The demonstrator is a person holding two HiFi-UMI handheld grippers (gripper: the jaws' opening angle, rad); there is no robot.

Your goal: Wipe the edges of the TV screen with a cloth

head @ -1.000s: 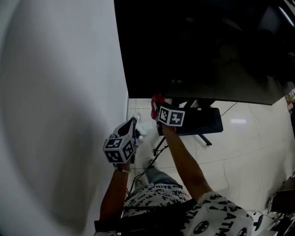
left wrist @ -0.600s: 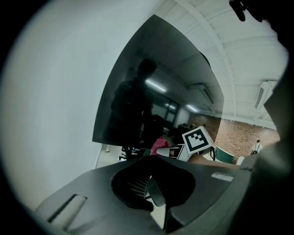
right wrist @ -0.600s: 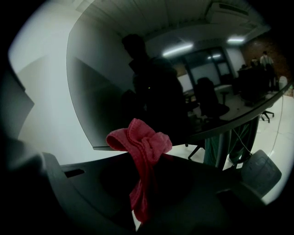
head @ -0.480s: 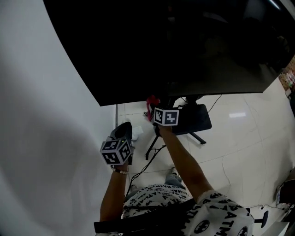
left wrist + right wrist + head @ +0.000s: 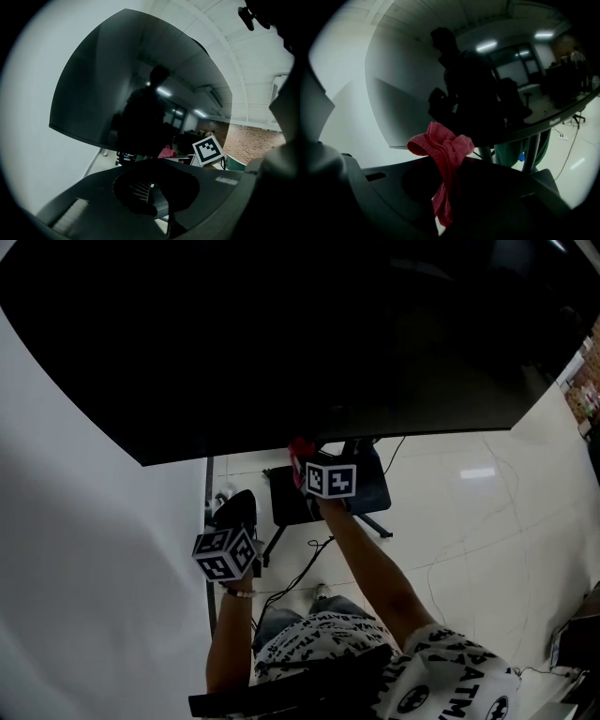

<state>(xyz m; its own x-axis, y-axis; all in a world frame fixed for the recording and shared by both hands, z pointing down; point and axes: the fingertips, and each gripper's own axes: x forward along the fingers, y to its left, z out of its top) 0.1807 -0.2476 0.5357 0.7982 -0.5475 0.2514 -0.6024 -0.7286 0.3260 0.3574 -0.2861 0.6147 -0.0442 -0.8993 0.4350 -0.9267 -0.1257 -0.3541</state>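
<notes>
Reaching up from a black-and-white printed shirt, both bare forearms point toward the screen, the right forearm stretched farther than the left forearm. The left gripper is held low and off to the left, below the lower left corner of the wide black flat-screen TV; its jaws meet with nothing between them. The right gripper is raised higher, its jaws pinched tight on the crumpled red terry cloth. The cloth's bunched top pokes out past the jaw tips and sits right at the TV's lower edge, toward the middle; whether it touches the edge cannot be told. Beyond the grippers, a black rectangular stand base rests on the glossy white tiled floor.
</notes>
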